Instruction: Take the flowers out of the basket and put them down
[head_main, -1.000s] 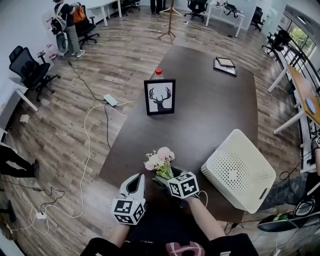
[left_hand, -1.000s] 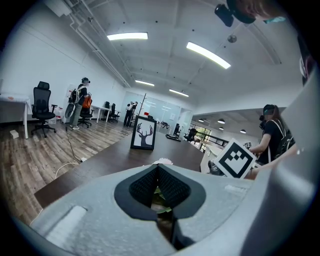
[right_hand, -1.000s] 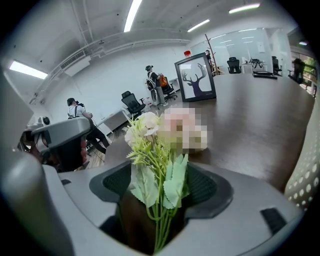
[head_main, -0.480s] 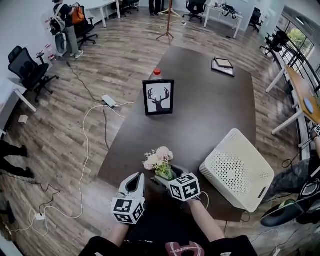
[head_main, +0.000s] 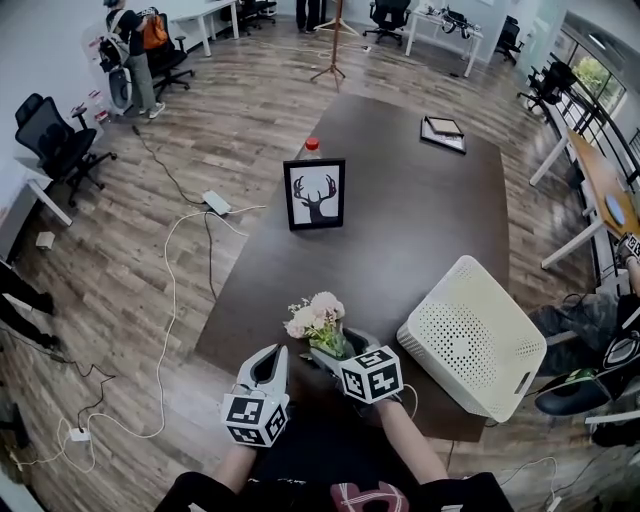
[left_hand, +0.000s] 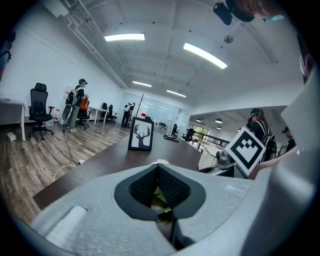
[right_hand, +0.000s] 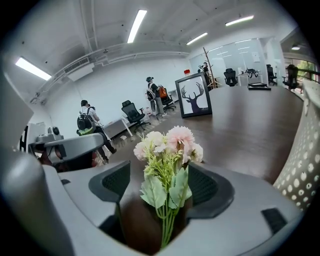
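While the flowers (head_main: 318, 320) are seen at the near edge of the table (head_main: 420, 220), left of the white basket (head_main: 475, 345), the right gripper (head_main: 335, 345) is spread wide around their stems; the left gripper (head_main: 278, 353) is closed, empty.

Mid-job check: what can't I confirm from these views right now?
- Flowers' stem ends: cut off by the right gripper's own body in its view, under that gripper in the head view.
- Basket interior: head view shows only its perforated outside.
- Red-capped bottle: mostly behind the deer picture, head view.
- Green bit below the left gripper's shut tips, its own view: too small to identify.
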